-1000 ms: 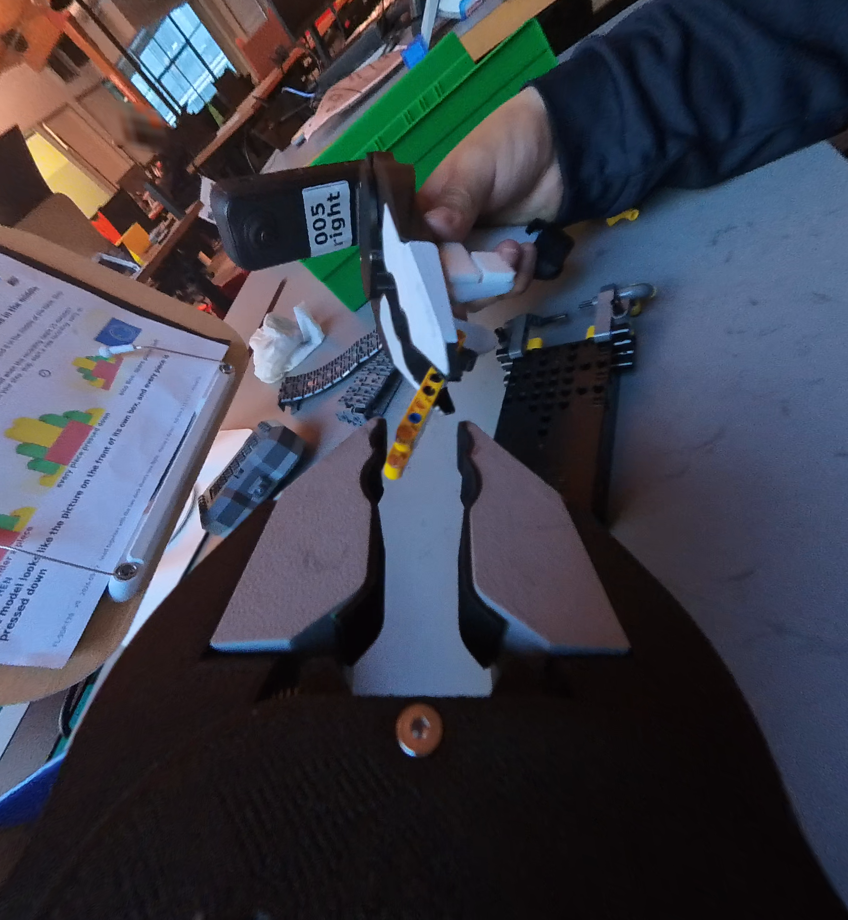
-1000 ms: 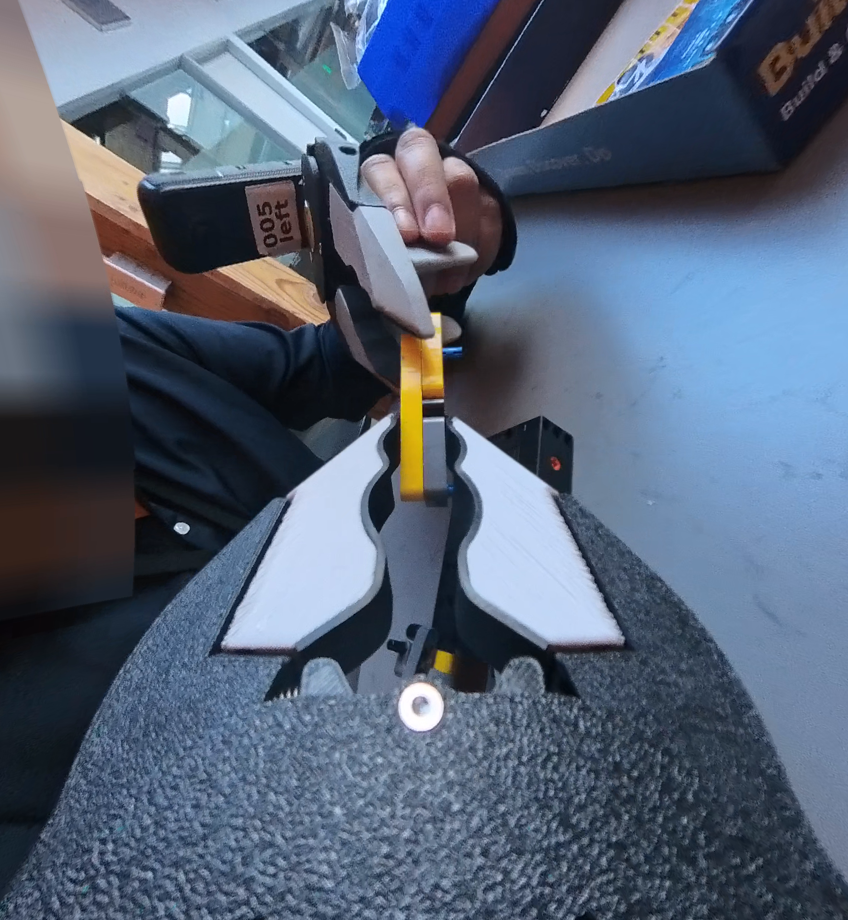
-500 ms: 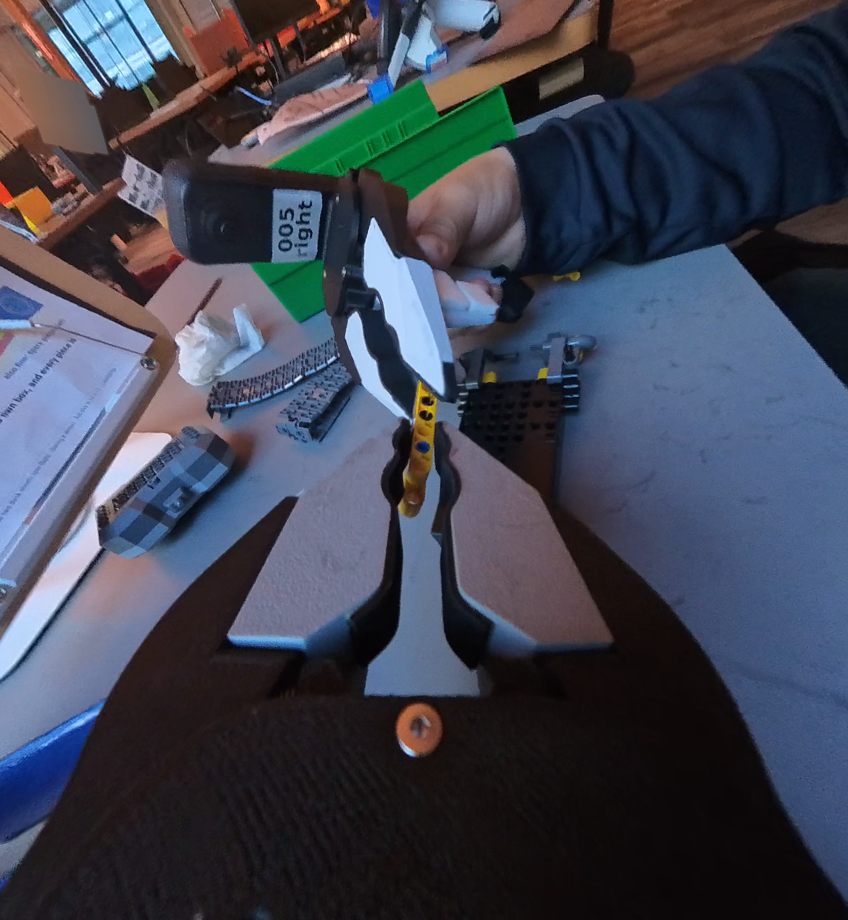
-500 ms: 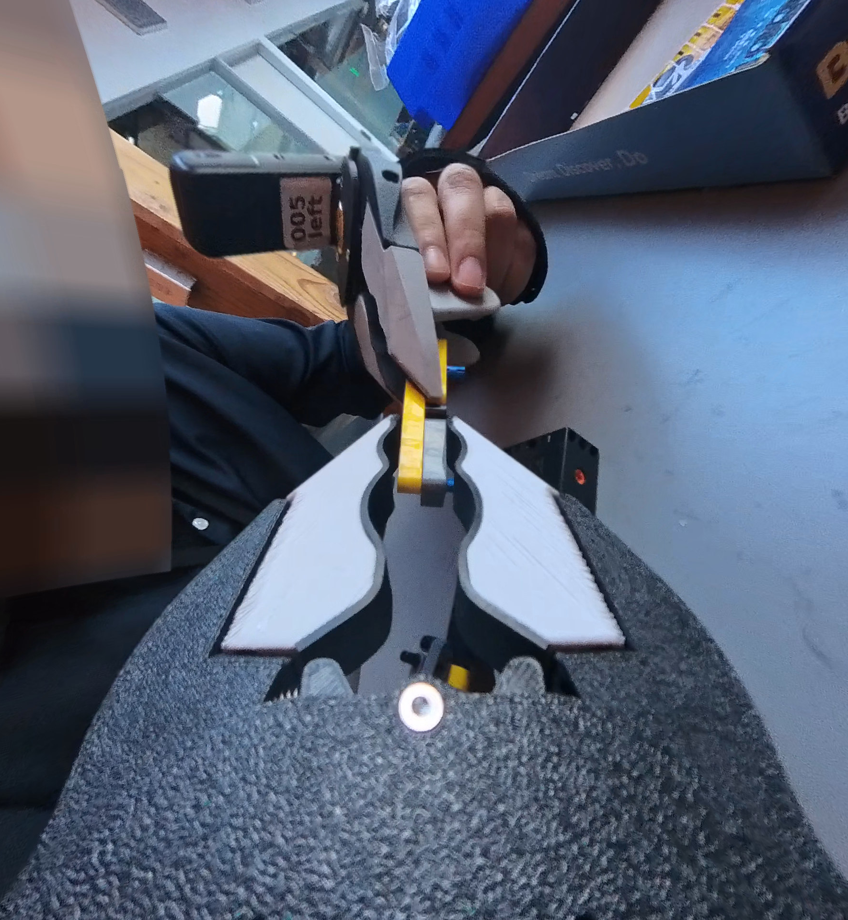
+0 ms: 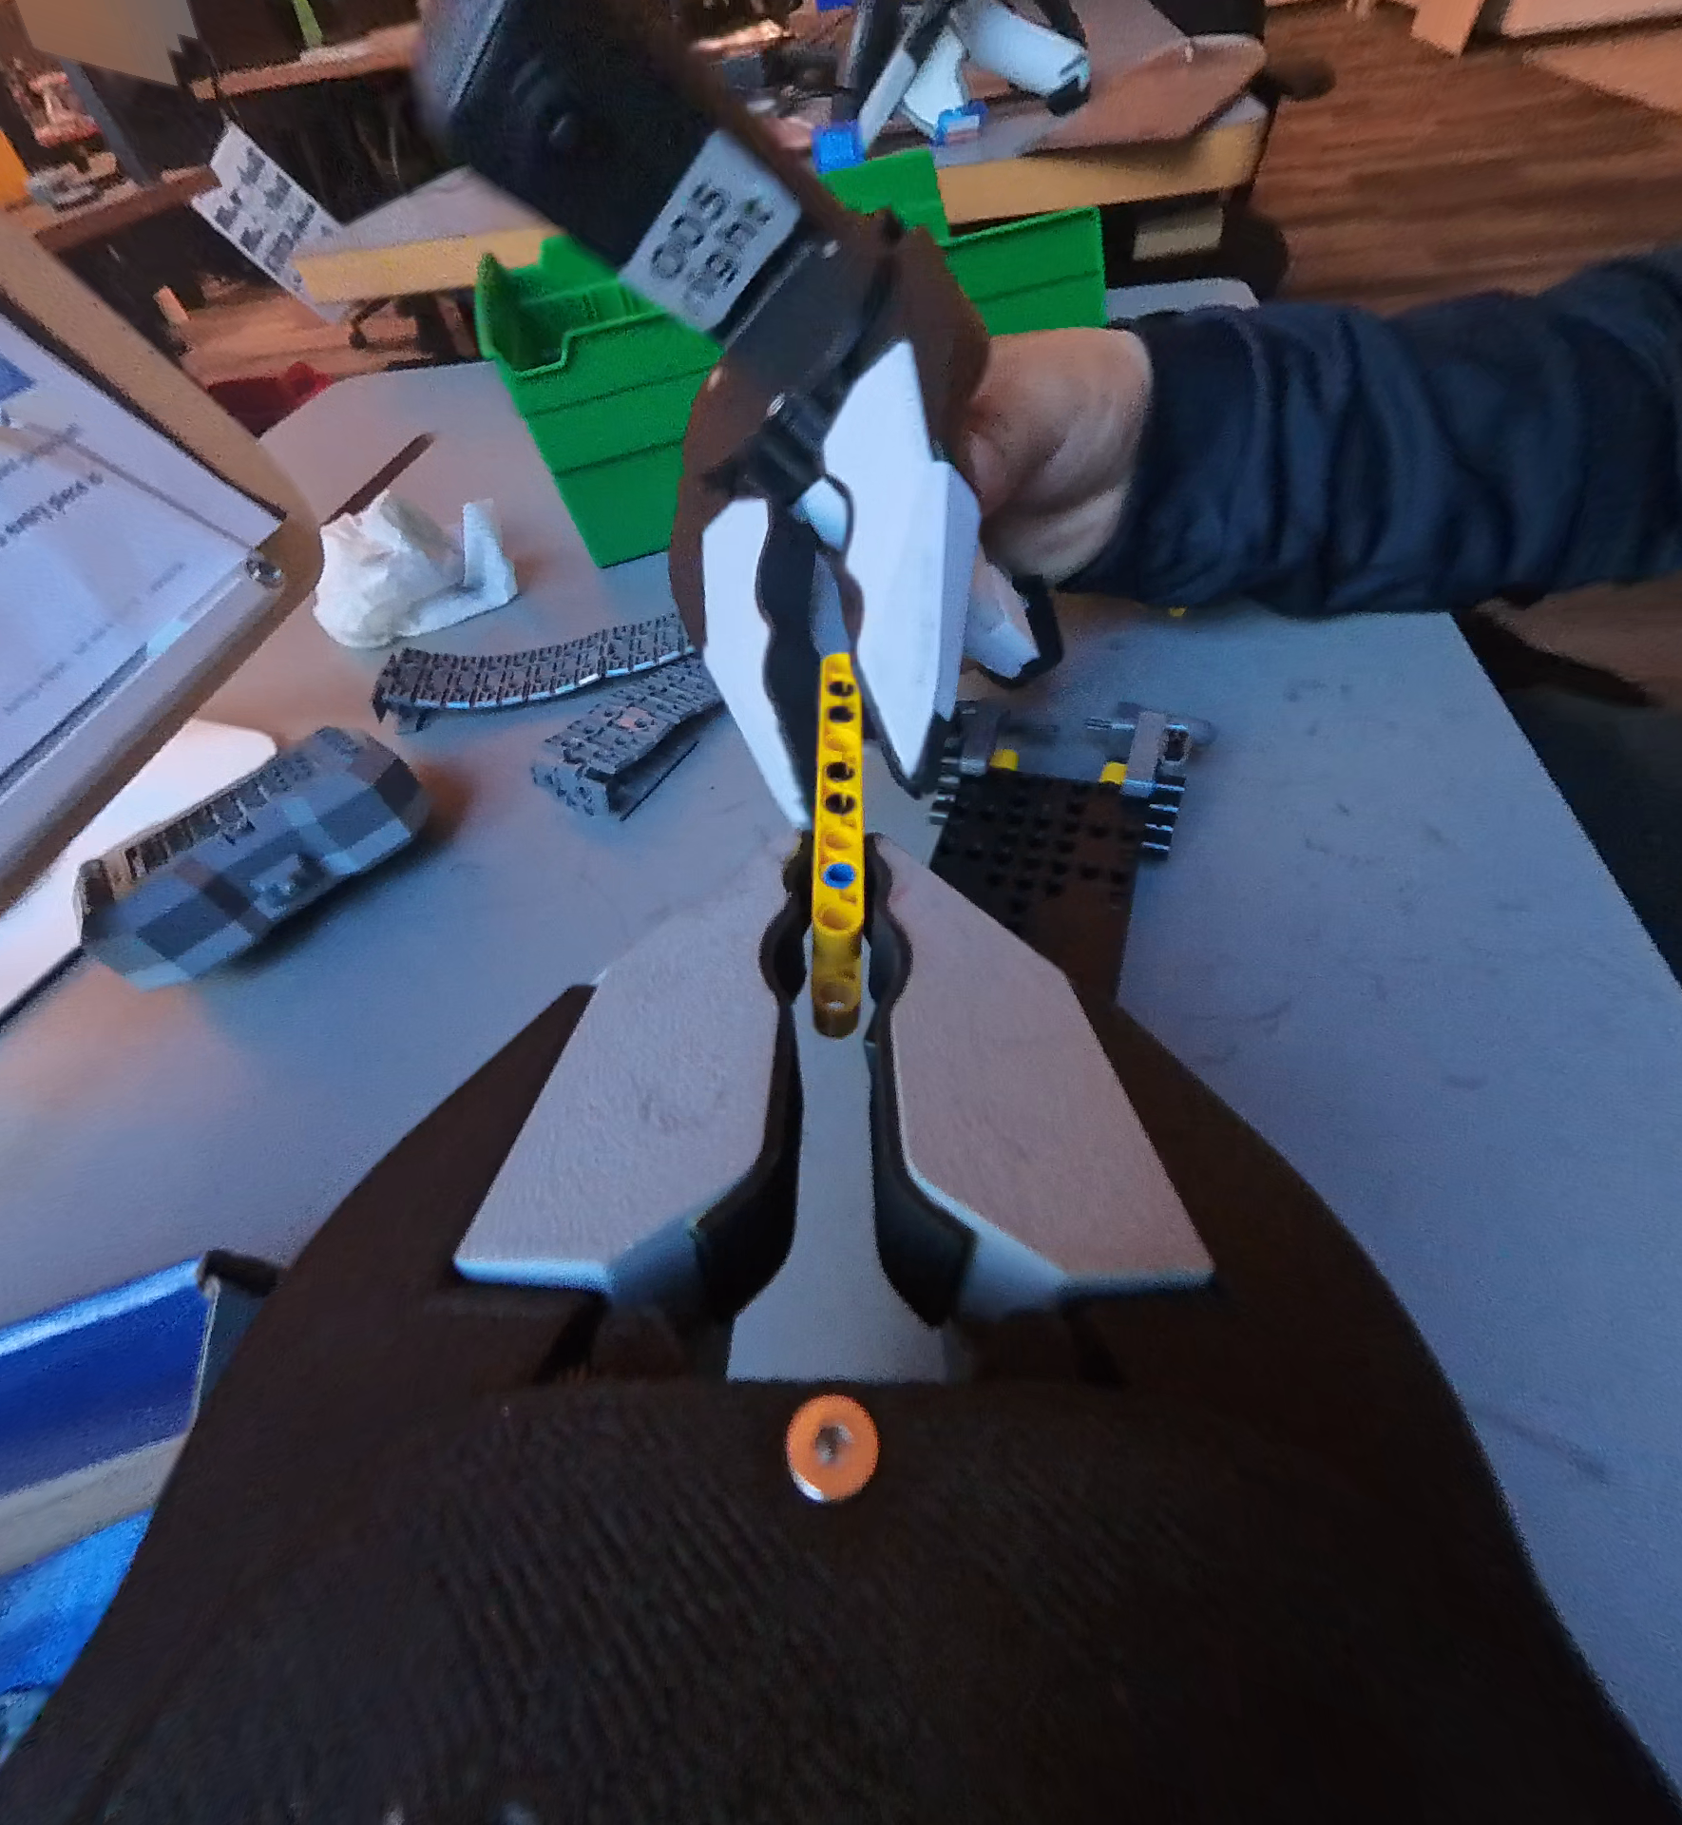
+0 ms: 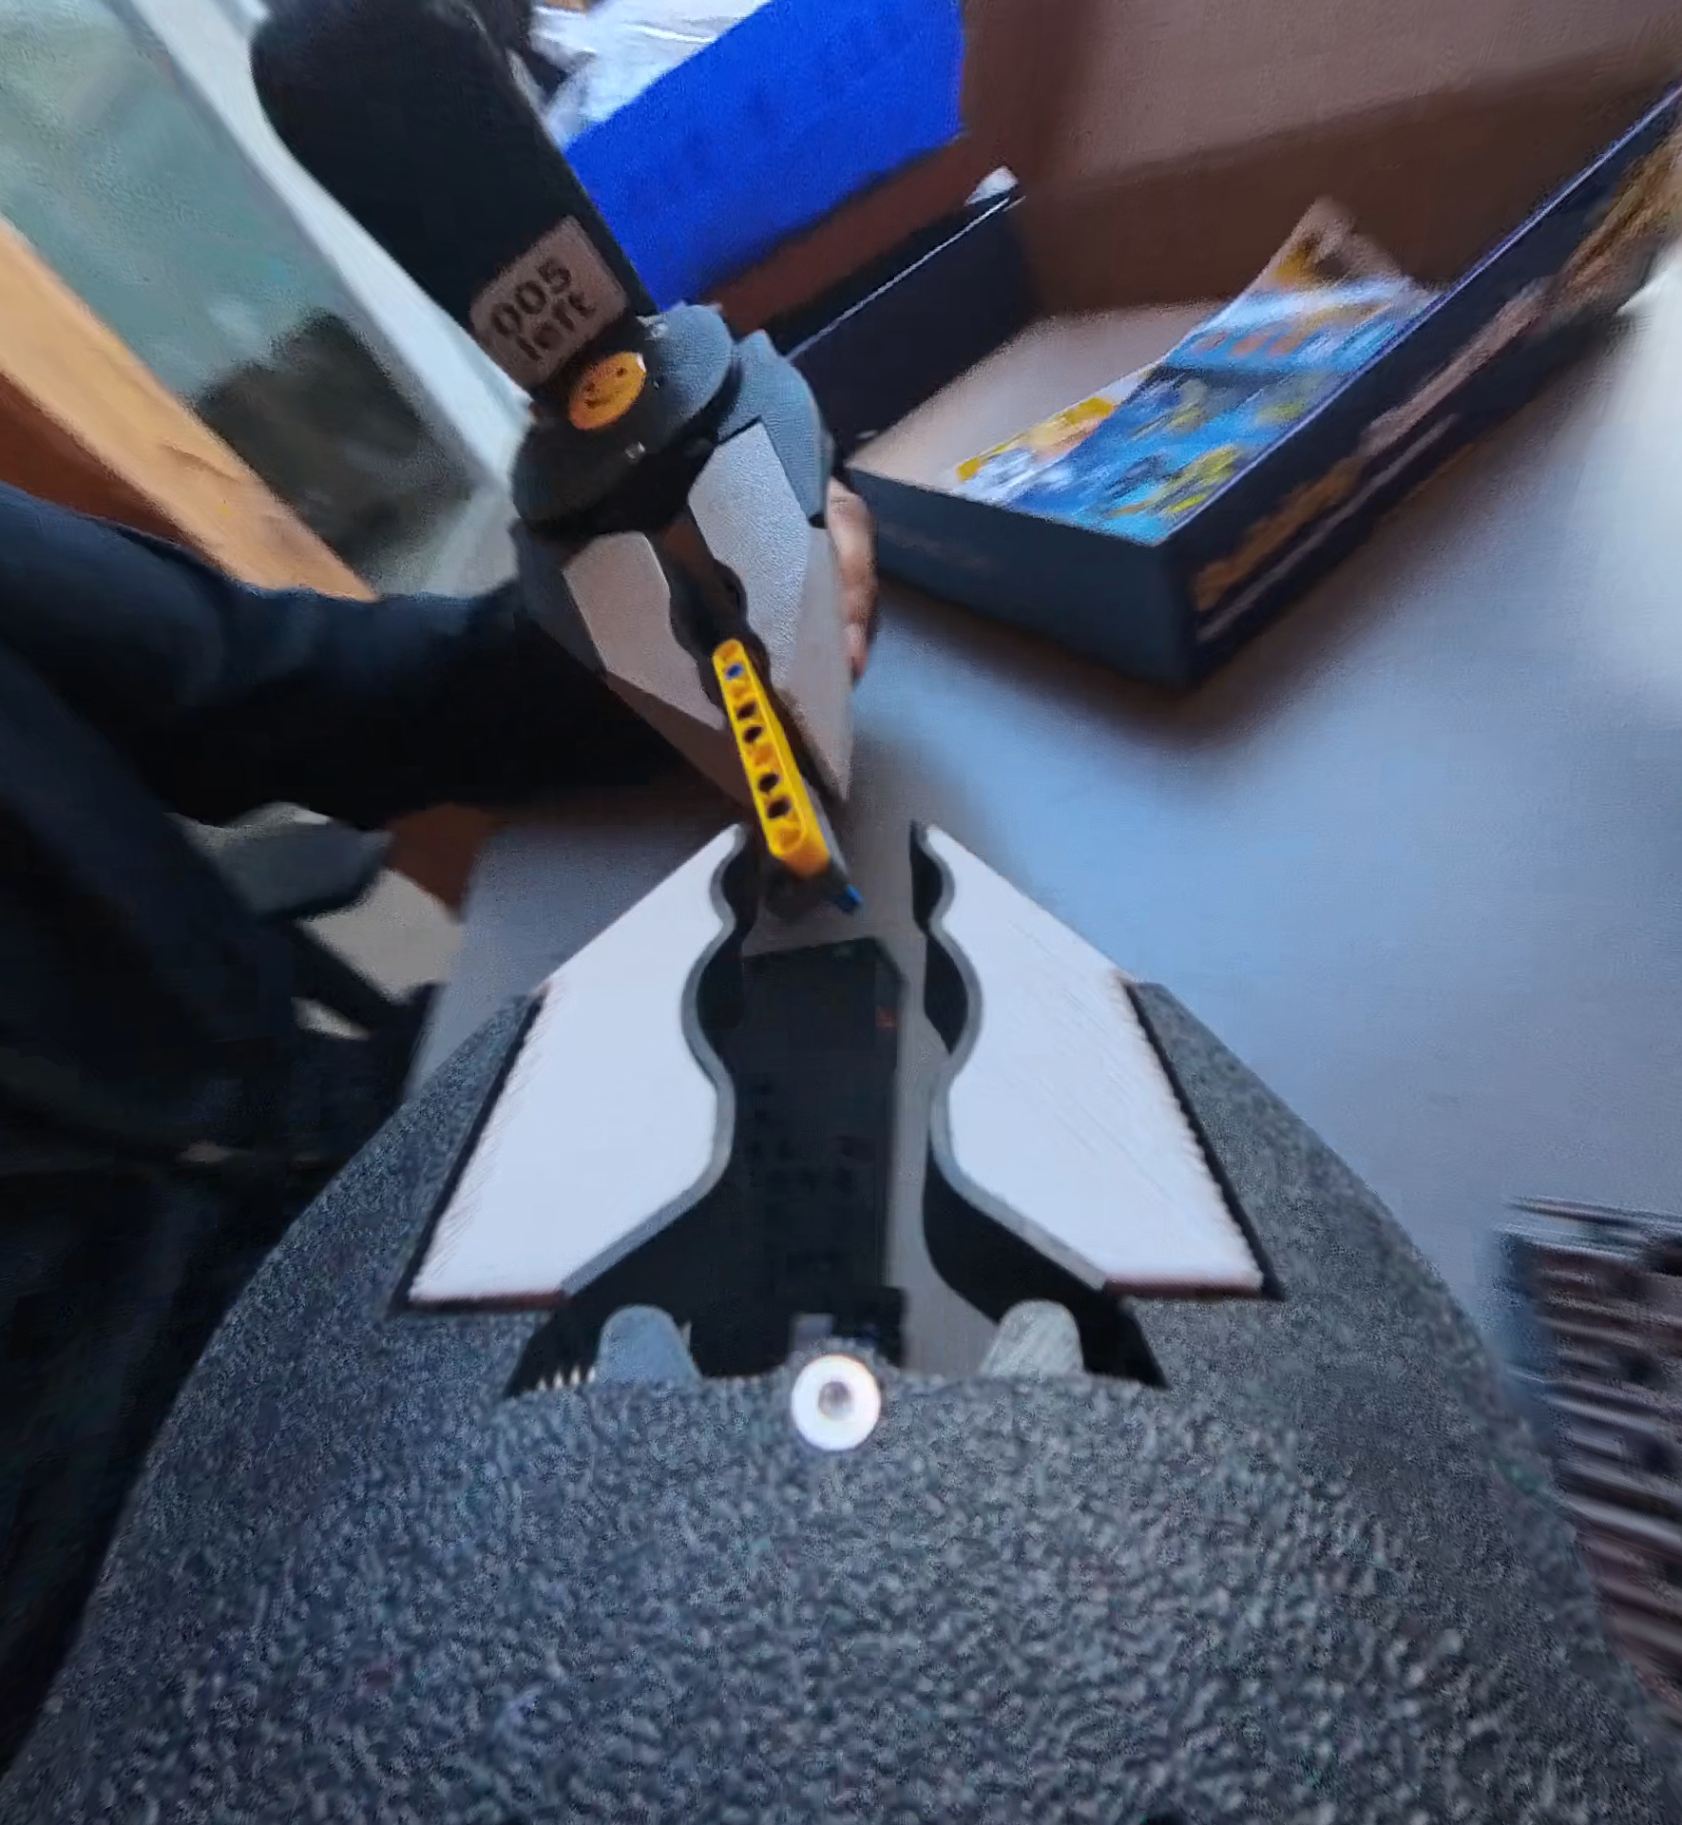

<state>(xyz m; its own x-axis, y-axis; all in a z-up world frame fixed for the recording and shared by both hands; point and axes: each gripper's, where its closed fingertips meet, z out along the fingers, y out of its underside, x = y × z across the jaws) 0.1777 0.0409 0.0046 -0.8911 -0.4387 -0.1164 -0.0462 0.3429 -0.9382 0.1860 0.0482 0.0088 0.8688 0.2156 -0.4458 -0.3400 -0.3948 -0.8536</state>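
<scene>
My left gripper (image 5: pixel 837 849) is shut on the lower end of a yellow beam with holes (image 5: pixel 838 780) and holds it upright above the grey table (image 5: pixel 1410 988). My right gripper (image 5: pixel 852 790) comes from above, its fingers loosely astride the beam's upper part. In the right wrist view my right gripper (image 6: pixel 827 839) is open and empty. The left gripper (image 6: pixel 780 753) there grips the yellow beam (image 6: pixel 786 834), whose free end lies just beyond my left fingertip. A black studded plate (image 5: pixel 1044 859) lies on the table below; it also shows between the right fingers (image 6: pixel 817 1086).
Green bins (image 5: pixel 620 395) stand at the back. Grey track pieces (image 5: pixel 541 672), crumpled white tissue (image 5: pixel 403 573) and a grey block model (image 5: pixel 255 869) lie left of the plate. An instruction board (image 5: pixel 77 553) leans at left. A dark box with a booklet (image 6: pixel 1212 553) lies beyond. From either gripper's tips it is about 9 centimetres to the black studded plate (image 5: pixel 1044 859).
My left gripper has closed on the yellow beam. My right gripper has opened and let go of it and has tilted. Both views have swung.
</scene>
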